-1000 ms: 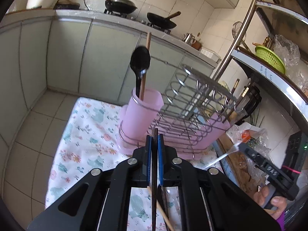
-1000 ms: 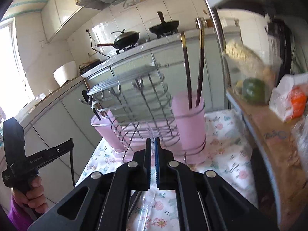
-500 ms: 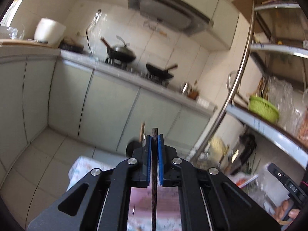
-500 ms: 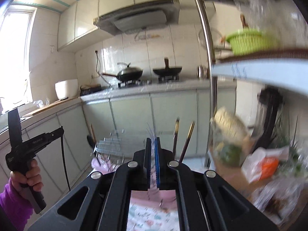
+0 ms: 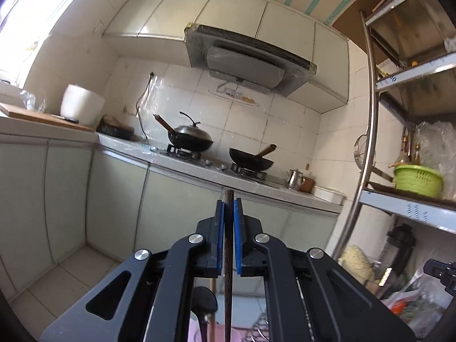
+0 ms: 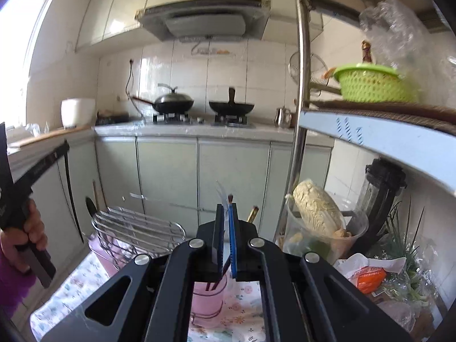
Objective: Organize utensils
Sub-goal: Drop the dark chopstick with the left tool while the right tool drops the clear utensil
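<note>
My left gripper (image 5: 228, 208) is shut on a dark chopstick (image 5: 228, 256) that runs upright between the blue pads. Below it, a black spoon (image 5: 203, 299) stands in a pink holder at the frame's bottom. My right gripper (image 6: 226, 213) is shut on a clear plastic spoon (image 6: 221, 192), whose end sticks up past the pads. Under it stands a pink cup (image 6: 206, 299) with two chopsticks in it, beside the wire dish rack (image 6: 136, 225). The right wrist view also shows the left gripper (image 6: 66, 146) at far left in a hand (image 6: 28, 228), its chopstick (image 6: 72, 199) hanging down.
A steel shelf post (image 6: 302, 114) rises at the right, with a green basket (image 6: 370, 82) on the shelf and bagged food (image 6: 316, 211) and a blender (image 6: 382, 188) below. Two woks (image 5: 191, 139) sit on the far counter. A floral cloth (image 6: 74, 285) covers the table.
Both grippers have risen and tipped upward, so the rack and cloth dropped to the bottom of the views and the range hood came in. Both grips are unchanged.
</note>
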Action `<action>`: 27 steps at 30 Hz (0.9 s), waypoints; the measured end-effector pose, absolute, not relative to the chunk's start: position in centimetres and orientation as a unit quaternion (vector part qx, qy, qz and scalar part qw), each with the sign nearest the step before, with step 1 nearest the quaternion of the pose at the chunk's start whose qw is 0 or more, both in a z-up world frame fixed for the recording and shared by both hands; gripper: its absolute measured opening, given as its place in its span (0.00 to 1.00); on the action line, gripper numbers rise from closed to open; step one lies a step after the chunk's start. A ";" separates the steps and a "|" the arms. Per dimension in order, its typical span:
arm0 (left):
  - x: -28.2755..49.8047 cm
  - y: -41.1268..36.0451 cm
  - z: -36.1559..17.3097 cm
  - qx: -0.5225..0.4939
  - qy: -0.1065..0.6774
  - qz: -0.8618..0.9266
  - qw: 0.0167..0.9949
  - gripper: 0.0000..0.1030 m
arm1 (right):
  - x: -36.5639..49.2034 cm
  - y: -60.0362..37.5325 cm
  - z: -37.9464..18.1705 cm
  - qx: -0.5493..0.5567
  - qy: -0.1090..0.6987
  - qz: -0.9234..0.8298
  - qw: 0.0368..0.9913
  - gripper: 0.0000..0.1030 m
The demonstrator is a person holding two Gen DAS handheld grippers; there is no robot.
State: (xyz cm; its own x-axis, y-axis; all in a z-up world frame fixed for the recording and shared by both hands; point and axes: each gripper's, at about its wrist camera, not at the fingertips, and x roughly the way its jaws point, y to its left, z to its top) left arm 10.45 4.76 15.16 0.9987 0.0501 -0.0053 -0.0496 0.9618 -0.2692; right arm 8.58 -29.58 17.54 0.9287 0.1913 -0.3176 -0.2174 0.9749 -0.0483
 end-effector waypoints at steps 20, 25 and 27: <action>11.1 5.1 5.5 -0.143 0.085 0.027 0.986 0.05 | 12.3 -27.7 10.4 -0.044 0.266 0.137 0.953 0.04; 11.2 5.1 4.0 -0.153 0.121 0.017 0.981 0.05 | 12.3 -27.8 9.2 -0.028 0.281 0.142 0.949 0.04; 11.2 5.3 3.7 -0.157 0.127 0.018 0.979 0.05 | 12.3 -27.9 8.7 -0.022 0.286 0.143 0.947 0.04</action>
State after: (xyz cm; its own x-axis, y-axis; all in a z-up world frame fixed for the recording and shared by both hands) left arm 11.18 5.26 3.67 0.9672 -0.0036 -0.2540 -0.0760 0.9500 -0.3028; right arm 12.26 -27.88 8.72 0.7957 0.2574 -0.5483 -0.2828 0.9584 0.0394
